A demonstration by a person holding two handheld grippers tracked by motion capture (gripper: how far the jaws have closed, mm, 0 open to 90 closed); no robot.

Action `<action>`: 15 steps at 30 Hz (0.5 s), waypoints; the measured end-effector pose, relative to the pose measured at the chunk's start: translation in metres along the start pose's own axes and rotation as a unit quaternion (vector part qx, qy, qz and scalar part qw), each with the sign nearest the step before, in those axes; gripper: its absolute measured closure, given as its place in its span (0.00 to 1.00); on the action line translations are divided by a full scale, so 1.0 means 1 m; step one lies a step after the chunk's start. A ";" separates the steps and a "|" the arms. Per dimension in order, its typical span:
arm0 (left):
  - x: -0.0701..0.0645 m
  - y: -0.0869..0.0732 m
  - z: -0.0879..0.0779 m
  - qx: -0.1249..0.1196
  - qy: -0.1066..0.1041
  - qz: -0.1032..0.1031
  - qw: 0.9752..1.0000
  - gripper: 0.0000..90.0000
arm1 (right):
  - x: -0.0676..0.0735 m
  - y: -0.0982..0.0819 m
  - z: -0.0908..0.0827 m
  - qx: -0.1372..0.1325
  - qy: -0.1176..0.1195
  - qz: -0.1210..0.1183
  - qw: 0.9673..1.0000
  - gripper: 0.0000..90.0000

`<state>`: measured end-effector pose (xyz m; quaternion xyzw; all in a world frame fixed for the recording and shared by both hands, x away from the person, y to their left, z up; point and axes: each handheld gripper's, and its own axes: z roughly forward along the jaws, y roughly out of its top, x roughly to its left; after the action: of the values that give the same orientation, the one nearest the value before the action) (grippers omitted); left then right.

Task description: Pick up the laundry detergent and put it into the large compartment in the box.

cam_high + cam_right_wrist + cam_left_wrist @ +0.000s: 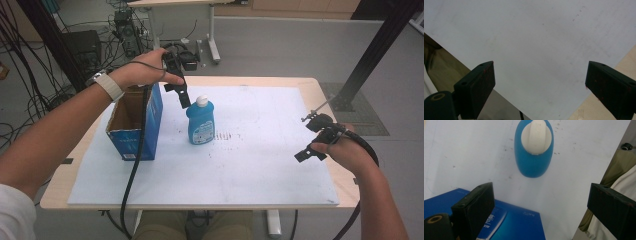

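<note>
Forearms enter the high view from below, each hand holding tongs. Nearest, the right tongs hover low over the right edge of the white mat on the tabletop, well apart from everything else; in the right gripper view their jaws stand wide apart with nothing between them, above bare mat and its edge. Farther in, left of centre, the bottle stands upright on the mat, blue with a white cap. Just beside it to the left stands the box, blue, its top open. Farthest, the left tongs hang over the gap between box and bottle, close by the cap. In the left gripper view their jaws are wide apart and empty, looking down on the cap and a corner of the box.
</note>
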<state>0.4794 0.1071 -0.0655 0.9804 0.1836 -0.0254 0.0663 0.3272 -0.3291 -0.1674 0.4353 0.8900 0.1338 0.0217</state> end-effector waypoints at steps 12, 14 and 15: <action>0.001 0.011 0.001 0.004 -0.001 -0.002 1.000 0.09 | 0.001 -0.001 -0.002 0.000 -0.002 0.001 1.000 0.10; 0.002 0.012 0.003 0.004 -0.002 -0.002 1.000 0.09 | 0.001 -0.001 -0.003 -0.001 -0.003 0.000 1.000 0.10; 0.002 0.013 0.003 0.005 -0.003 -0.004 1.000 0.09 | 0.001 -0.001 -0.003 -0.001 -0.003 0.000 1.000 0.10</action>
<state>0.4860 0.0953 -0.0670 0.9800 0.1871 -0.0297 0.0617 0.3253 -0.3291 -0.1647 0.4353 0.8900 0.1336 0.0252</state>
